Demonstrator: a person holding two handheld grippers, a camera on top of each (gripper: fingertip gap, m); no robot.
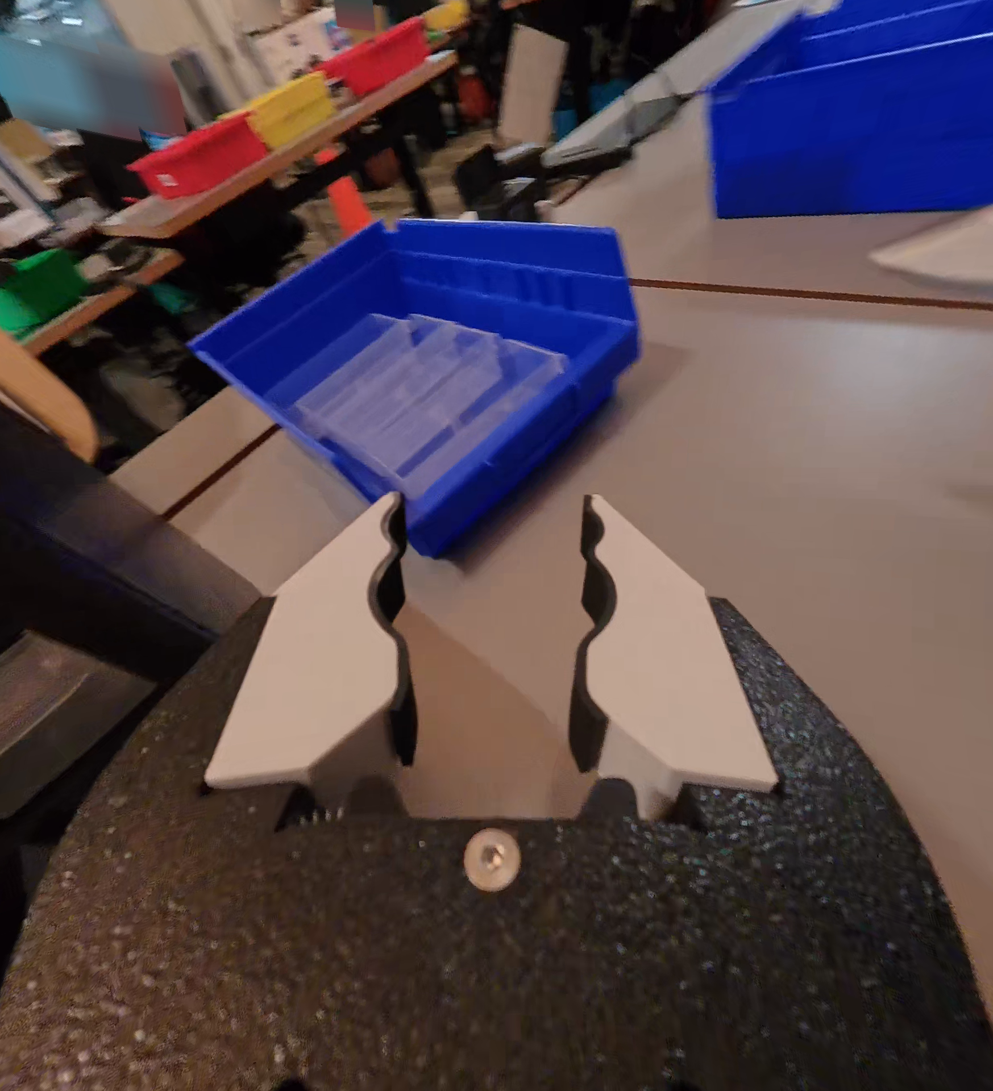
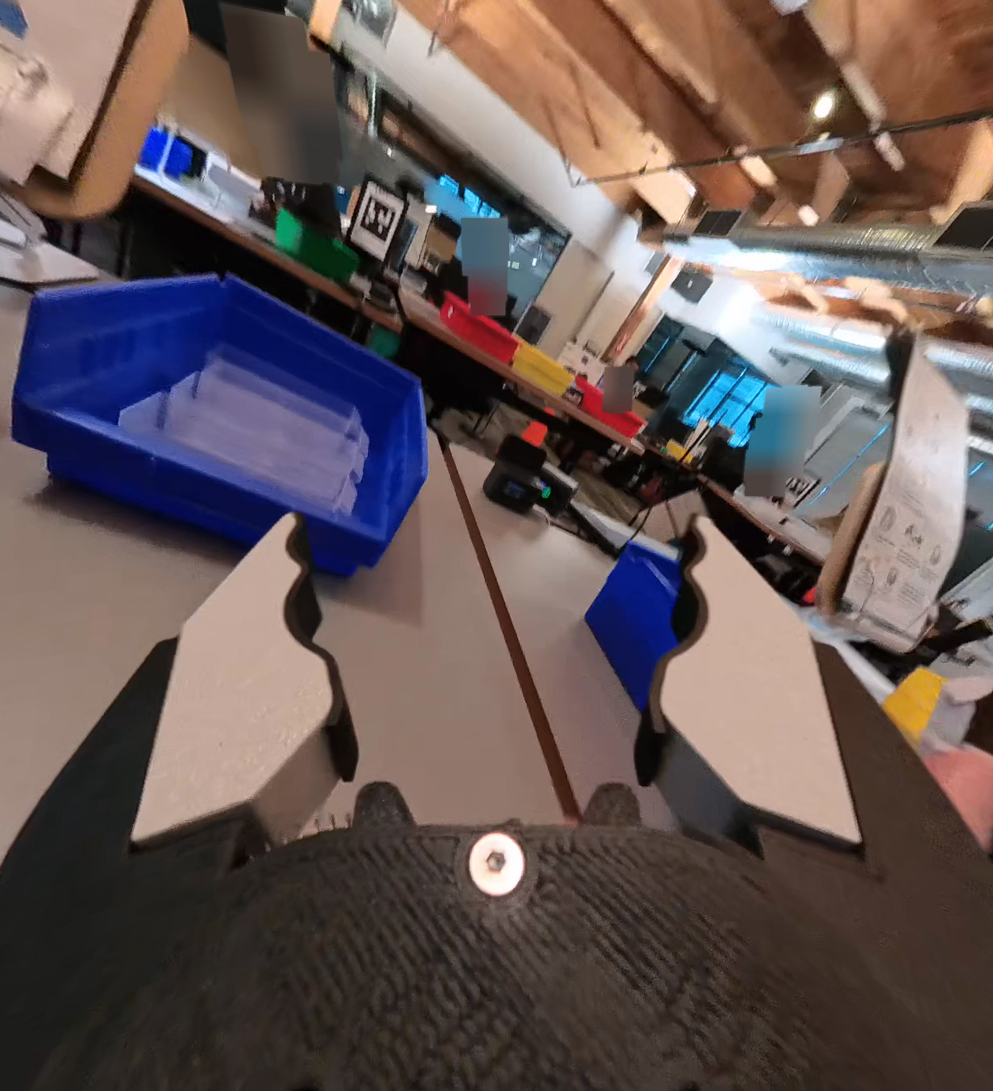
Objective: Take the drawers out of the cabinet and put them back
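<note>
**Both grippers empty, clear drawers lying in the blue bin**

While the left gripper (image 1: 494, 519) hangs over the grey table (image 1: 777, 472) with its jaws parted and nothing between them, its view looks straight into the blue bin (image 1: 541, 260), where the clear drawers (image 1: 423, 389) lie stacked and slightly fanned. Just beyond the left fingertip sits the bin's near corner. Only this view catches a second, larger blue bin (image 1: 872, 141) at upper right, with a pale flat object (image 1: 972, 254) in front of it.

Over to the right gripper (image 2: 494, 525): spread wide, empty too, the table seam (image 2: 505, 626) running between its fingers. The blue bin (image 2: 80, 342) sits ahead to its left, drawers (image 2: 257, 425) inside. This view alone shows a small black device (image 2: 517, 472) past the seam and a blue bin (image 2: 635, 614) partly hidden behind the right finger. No cabinet can be made out in either view. Red, yellow and green bins (image 2: 476, 330) line the far tables.
</note>
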